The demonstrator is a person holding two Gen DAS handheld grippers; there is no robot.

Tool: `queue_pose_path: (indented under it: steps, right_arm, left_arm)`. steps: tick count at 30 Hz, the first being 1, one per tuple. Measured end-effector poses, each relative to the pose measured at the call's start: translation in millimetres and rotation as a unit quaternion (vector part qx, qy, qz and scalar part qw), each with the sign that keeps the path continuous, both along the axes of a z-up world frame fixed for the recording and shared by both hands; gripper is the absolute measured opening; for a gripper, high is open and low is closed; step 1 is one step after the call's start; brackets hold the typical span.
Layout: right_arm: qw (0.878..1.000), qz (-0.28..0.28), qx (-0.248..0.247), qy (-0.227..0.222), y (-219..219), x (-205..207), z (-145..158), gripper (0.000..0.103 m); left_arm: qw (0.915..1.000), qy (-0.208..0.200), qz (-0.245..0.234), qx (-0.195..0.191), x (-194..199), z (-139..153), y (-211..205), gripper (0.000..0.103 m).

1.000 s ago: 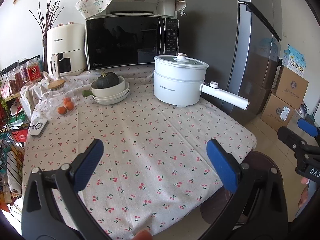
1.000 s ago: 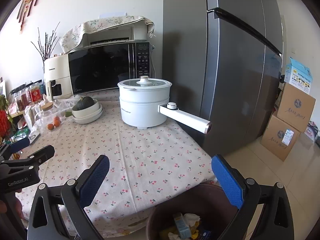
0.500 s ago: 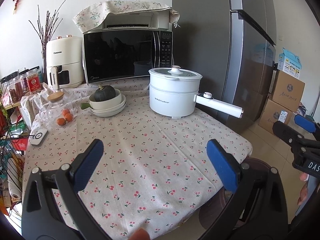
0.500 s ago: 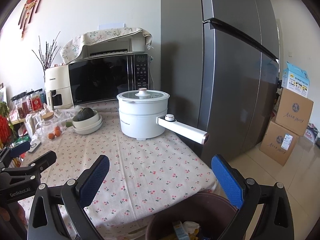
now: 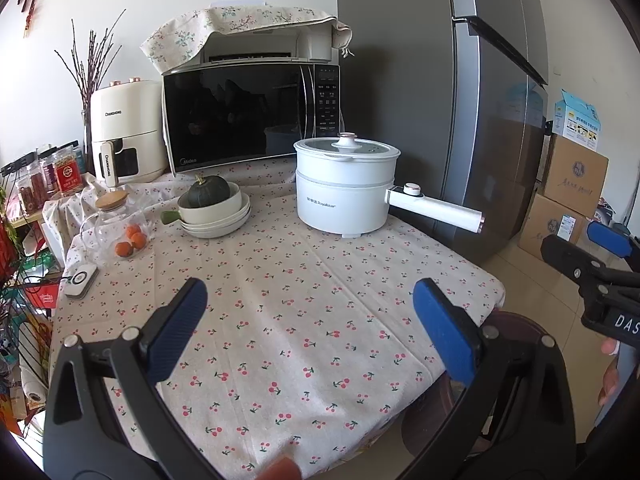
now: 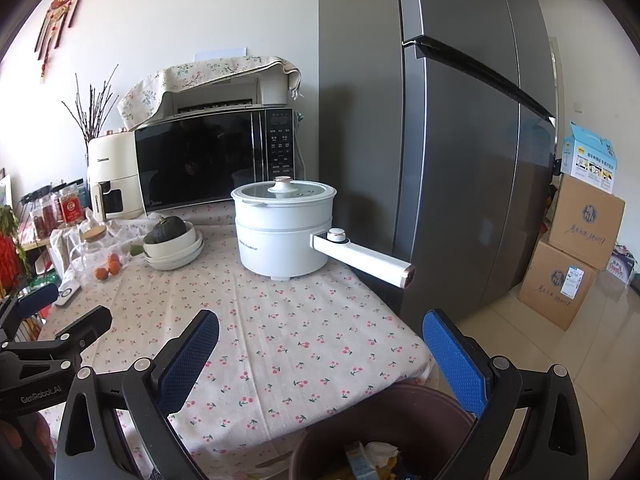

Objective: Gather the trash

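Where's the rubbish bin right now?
In the right wrist view, the round brown plastic bin stands on the floor against the table's near corner.

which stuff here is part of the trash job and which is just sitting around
Part of the job:
brown trash bin with scraps inside
left hand-held gripper, open
right hand-held gripper, open

Just sitting around:
white electric pot
microwave
air fryer
squash in bowl
fridge
cardboard boxes
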State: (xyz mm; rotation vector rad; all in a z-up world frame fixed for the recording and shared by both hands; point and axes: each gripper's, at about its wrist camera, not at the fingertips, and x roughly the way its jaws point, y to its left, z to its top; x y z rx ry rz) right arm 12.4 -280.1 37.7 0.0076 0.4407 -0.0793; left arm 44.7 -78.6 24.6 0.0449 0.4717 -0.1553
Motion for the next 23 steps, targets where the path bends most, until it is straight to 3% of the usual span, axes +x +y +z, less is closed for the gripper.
queue_pose_path:
  steps: [23]
  right_arm:
    - [1.000, -0.002, 0.000, 0.001, -2.4, 0.4, 0.1, 0.103]
  left_arm:
    - [0.9999, 0.011, 0.000, -0.006, 0.5, -3.2, 0.9, 0.102]
